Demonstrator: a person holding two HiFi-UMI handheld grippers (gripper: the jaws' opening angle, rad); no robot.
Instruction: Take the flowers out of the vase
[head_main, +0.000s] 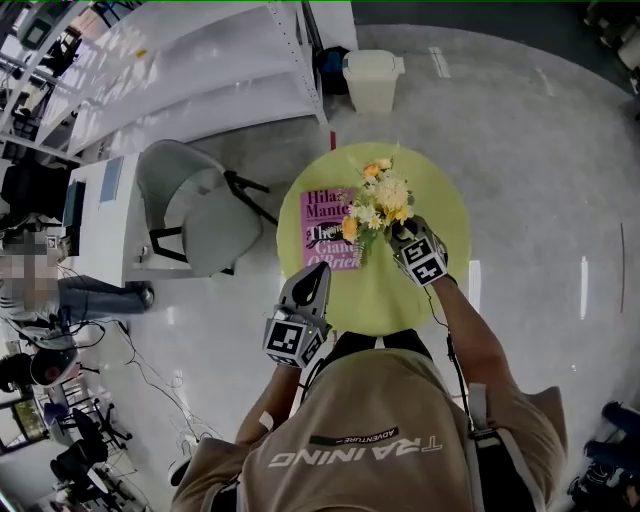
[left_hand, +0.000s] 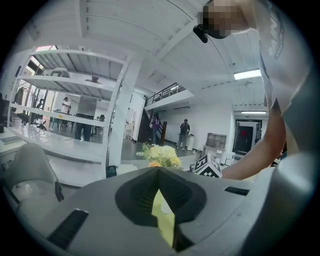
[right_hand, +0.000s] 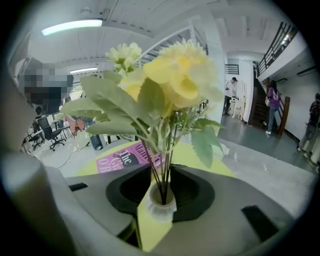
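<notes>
Flowers (right_hand: 172, 75), stems between right gripper (right_hand: 161, 172) jaws

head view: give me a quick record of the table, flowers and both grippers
table: round yellow-green table, pink book lying on it
flowers: yellow flowers, stems standing in small white vase
right gripper: jaws closed on the stems just above the vase mouth
left gripper: jaws together, empty, over the table's near edge

The flowers (right_hand: 165, 75) stand in the vase (right_hand: 161, 204), which is just under the jaws of the right gripper (right_hand: 161, 171), with the stems between them. The book (right_hand: 125, 157) lies on the table (right_hand: 150, 228) beyond this gripper, to its left.
</notes>
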